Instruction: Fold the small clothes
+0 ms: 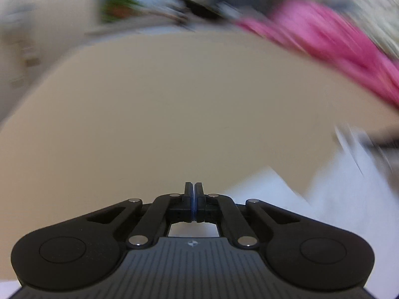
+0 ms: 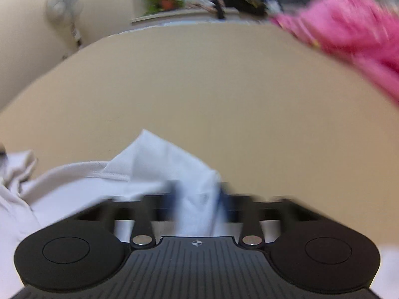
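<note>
A white garment (image 2: 154,164) lies on the beige table, bunched at the lower left of the right wrist view. My right gripper (image 2: 198,199) is blurred by motion; its fingers stand apart with a fold of the white cloth between them. In the left wrist view the same white garment (image 1: 336,194) lies at the lower right. My left gripper (image 1: 193,194) is shut with its pads together and nothing between them, above the table just left of the cloth.
A pink garment (image 1: 324,39) lies at the far right of the table (image 1: 162,112); it also shows in the right wrist view (image 2: 354,30). Beyond the table's far edge are a potted plant (image 2: 165,0), a standing fan (image 2: 64,7) and dark clutter.
</note>
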Demonstrator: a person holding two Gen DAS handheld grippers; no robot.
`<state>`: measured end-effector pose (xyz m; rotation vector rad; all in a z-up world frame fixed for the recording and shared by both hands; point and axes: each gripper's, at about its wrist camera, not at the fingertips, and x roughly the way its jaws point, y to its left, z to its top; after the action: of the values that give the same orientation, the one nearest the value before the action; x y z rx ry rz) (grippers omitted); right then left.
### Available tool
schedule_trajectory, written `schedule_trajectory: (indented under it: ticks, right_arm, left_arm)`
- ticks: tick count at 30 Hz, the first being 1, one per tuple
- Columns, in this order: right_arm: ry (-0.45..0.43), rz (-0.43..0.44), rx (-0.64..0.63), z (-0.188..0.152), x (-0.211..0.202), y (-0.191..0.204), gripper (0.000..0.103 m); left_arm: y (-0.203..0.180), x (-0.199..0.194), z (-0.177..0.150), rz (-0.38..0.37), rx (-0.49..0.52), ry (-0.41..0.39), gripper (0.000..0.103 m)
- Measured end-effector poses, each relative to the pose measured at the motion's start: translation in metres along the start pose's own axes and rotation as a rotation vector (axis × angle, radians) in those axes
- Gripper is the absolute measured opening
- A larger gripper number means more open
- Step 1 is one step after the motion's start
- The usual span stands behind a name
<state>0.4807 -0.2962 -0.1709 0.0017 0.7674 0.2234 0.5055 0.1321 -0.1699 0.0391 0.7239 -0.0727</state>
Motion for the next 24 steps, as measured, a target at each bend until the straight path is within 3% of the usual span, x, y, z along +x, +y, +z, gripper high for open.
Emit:
schedule_trajectory:
  ticks: [2,4,5,6,7,9,11,12,13,14,15,16,17,18,20,21,23,24]
  right_arm:
    - [-0.048,0.008,0.057,0.007,-0.004,-0.002,0.009]
    - [-0.065,-0.019,0.094,0.008,-0.004,-0.004,0.010]
    - [-0.055,-0.062,0.075,0.007,-0.002,0.002,0.011]
    - [-0.044,-0.096,0.062,0.003,-0.002,0.007,0.019]
    - [-0.050,-0.105,0.073,-0.004,-0.012,0.006,0.023]
    - [-0.074,-0.073,0.105,-0.011,-0.023,0.002,0.027]
    - [-0.079,-0.044,0.084,-0.016,-0.030,-0.001,0.041]
    - [-0.067,-0.047,0.070,-0.018,-0.028,0.000,0.055]
    - [-0.039,-0.055,0.062,-0.019,-0.024,0.002,0.060]
    - [-0.004,-0.044,0.065,-0.013,-0.009,-0.002,0.060]
    - [0.033,-0.017,0.074,-0.002,0.008,-0.011,0.055]
    - [0.050,0.004,0.077,-0.007,0.010,-0.006,0.038]
    - [0.031,-0.004,0.058,-0.008,0.009,-0.001,0.029]
    - [0.015,-0.019,0.042,-0.006,0.007,0.002,0.018]
    - [-0.051,-0.017,0.089,-0.002,-0.006,0.000,0.010]
    - [-0.080,-0.022,0.124,-0.002,-0.012,-0.001,0.008]
    - [-0.156,-0.068,0.162,-0.005,-0.017,-0.001,0.007]
    - [-0.144,-0.144,0.129,-0.012,-0.012,0.005,0.007]
  left_arm:
    - [0.023,0.002,0.000,0.062,-0.135,-0.036,0.000]
    - [0.016,0.006,-0.004,0.056,-0.064,0.027,0.000]
    - [0.014,-0.001,-0.008,0.003,-0.050,0.030,0.005]
    - [0.015,-0.009,-0.011,-0.069,-0.040,0.018,0.019]
    - [0.016,-0.015,-0.014,-0.119,-0.012,0.012,0.044]
    - [0.020,-0.013,-0.020,-0.089,0.026,0.018,0.062]
    - [0.032,0.004,-0.026,-0.126,0.010,0.113,0.055]
    - [0.032,0.008,-0.031,-0.174,-0.003,0.154,0.035]
    - [0.030,0.009,-0.033,-0.206,0.015,0.142,0.012]
    - [0.028,0.007,-0.030,-0.215,0.057,0.126,0.011]
    - [0.020,0.004,-0.027,-0.186,0.118,0.110,0.006]
    - [0.018,-0.001,-0.026,-0.162,0.172,0.086,0.004]
    - [0.022,-0.008,-0.026,-0.137,0.164,0.045,0.004]
    - [0.032,-0.017,-0.023,-0.101,0.094,-0.003,0.002]
    - [0.070,-0.025,-0.020,-0.094,-0.141,-0.077,0.001]
    - [0.077,-0.022,-0.023,-0.072,-0.186,-0.075,0.001]
    - [0.063,0.000,-0.031,0.024,-0.118,0.025,0.001]
    - [0.060,0.007,-0.034,0.080,-0.094,0.068,0.001]
